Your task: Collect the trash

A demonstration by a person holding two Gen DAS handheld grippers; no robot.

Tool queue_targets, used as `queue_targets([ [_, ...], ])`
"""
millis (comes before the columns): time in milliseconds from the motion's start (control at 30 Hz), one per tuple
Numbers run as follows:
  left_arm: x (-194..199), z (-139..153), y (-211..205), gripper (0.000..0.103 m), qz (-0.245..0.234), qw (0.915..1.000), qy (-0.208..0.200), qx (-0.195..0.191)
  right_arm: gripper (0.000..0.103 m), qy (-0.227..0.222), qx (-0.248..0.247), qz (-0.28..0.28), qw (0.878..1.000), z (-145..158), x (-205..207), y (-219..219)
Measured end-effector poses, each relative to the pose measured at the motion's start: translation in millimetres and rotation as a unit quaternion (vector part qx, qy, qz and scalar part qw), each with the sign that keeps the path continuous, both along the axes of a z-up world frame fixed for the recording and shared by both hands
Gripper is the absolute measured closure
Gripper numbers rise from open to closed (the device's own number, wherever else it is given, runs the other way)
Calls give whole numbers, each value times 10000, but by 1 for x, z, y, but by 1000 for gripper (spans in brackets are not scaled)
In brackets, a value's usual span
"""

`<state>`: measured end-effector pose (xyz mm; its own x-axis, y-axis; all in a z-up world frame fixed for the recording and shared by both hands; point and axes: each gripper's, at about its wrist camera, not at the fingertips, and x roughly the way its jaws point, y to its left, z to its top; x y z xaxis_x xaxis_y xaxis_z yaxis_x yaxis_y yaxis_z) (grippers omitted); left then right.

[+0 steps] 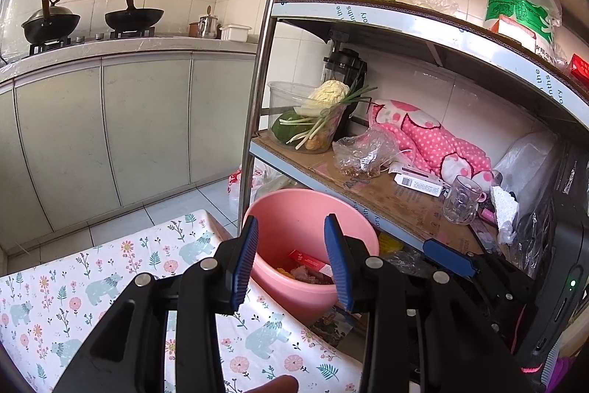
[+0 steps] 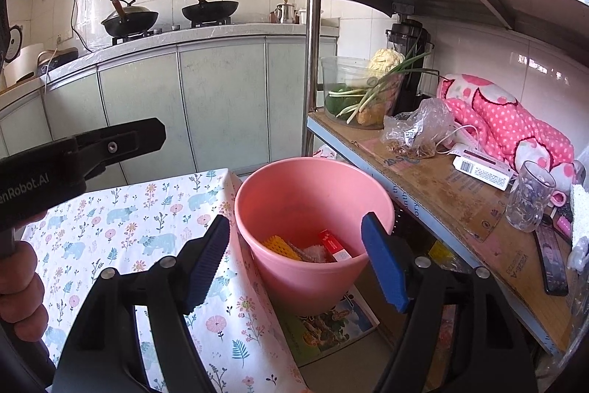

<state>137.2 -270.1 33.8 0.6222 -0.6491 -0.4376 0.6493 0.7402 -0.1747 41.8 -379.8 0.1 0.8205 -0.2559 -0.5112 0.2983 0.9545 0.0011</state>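
The left gripper (image 1: 291,260) is held with its blue-padded jaws parted and nothing between them. The right gripper (image 2: 294,260) is likewise spread wide and empty. Both are pointed at a round pink plastic bucket (image 2: 313,194), which stands on the floor just beside the corner of a table covered with a white floral bear-print cloth (image 2: 121,231) and in front of the lower edge of a metal shelving rack (image 2: 423,205). Inside the bucket, the collected trash is seen at the bottom: a red and white carton (image 2: 333,245), a yellow mesh piece (image 2: 278,244) and some crumpled scraps (image 2: 313,253). A printed booklet (image 2: 331,326) lies on the floor, touching the bucket's base. On the rack's middle shelf, a clear glass mug (image 2: 528,196) stands near the front edge, beside a pink polka-dot cloth (image 2: 515,124).
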Motion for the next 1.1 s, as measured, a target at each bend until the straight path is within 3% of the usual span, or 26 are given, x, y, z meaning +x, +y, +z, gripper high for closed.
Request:
queue_targets([
  [1100,-1,-2,-1,67,-38,10000,-44,47,29,129,50,26,9999,-6,5,-1],
])
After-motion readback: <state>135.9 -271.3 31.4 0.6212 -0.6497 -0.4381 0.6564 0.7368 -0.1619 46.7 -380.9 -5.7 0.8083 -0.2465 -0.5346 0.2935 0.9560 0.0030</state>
